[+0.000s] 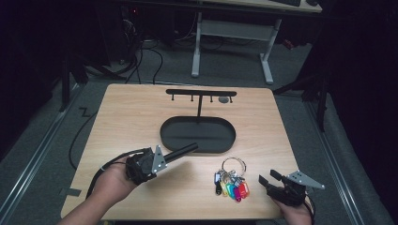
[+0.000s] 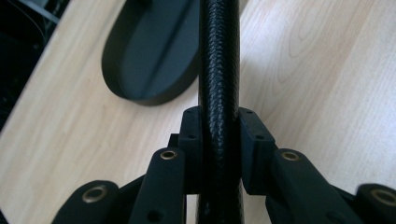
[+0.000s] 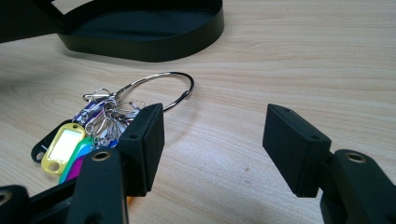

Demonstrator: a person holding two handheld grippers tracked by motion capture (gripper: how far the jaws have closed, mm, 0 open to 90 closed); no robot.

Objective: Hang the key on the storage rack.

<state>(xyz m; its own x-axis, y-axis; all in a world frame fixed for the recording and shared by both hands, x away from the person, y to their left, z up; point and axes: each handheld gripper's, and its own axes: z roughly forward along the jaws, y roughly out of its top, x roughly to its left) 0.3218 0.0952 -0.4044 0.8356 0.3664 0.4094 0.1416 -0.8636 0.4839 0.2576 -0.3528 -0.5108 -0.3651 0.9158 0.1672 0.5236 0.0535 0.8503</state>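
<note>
Two grippers at work over the wooden table (image 1: 141, 117). Left gripper (image 1: 162, 158) is clenched on a black rod (image 2: 218, 70) with a woven, textured skin, held clear of the tabletop and pointing toward the black oval tray (image 1: 174, 138) of the hook stand (image 1: 201, 93). Right gripper (image 3: 212, 140) rests released, nothing between its pads, just beside the key ring (image 3: 161, 88) with its coloured tags (image 1: 233, 189). Judged progress: rod picked up, not yet placed; keys untouched, hooks seemingly bare.

Textured black rod (image 2: 218, 70), matt black tray (image 1: 197, 135), shiny metal key ring (image 3: 159, 91), glossy plastic tags (image 3: 65, 148), pale wood-grain table (image 1: 263, 122)
</note>
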